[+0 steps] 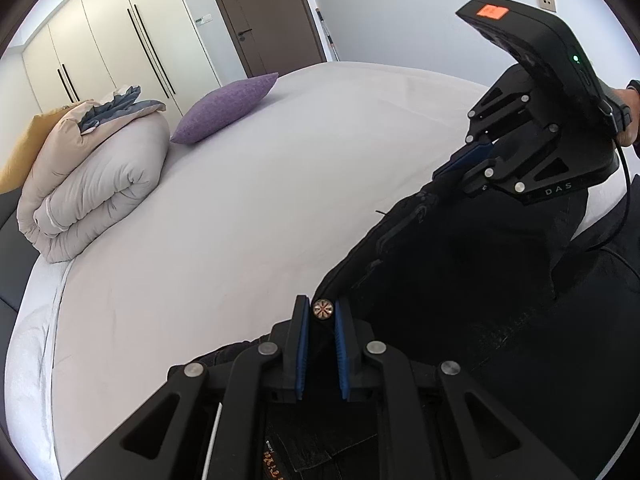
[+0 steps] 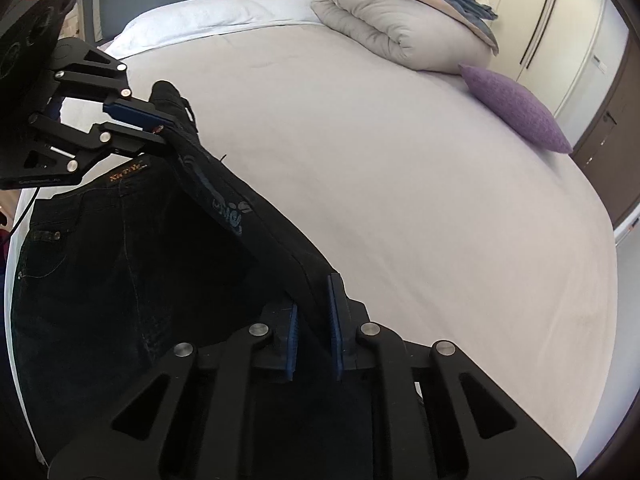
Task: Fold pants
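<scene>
Pants [image 1: 460,280], black denim with a metal waist button [image 1: 322,309], hang stretched between our two grippers above the near edge of the bed [image 1: 240,220]. We have the left gripper [image 1: 322,322] clamped on the waistband at the button, pads pressed in on both sides. The right gripper [image 2: 314,312] is closed on the same top edge further along, fabric pinched between its blue pads. Below that taut edge the rest of the garment sags toward us, and the inner label [image 2: 130,170] shows in the right wrist view, so the waist seems open rather than laid flat.

We judge the fold barely begun: the pants are lifted and spread, but no crease is made and nothing lies flat on the sheet. Laying them down, doubling leg on leg, then folding lengthwise all remain. Far across the mattress sit a rolled duvet [image 1: 96,176] and a purple cushion [image 1: 226,108], well apart from our work.
</scene>
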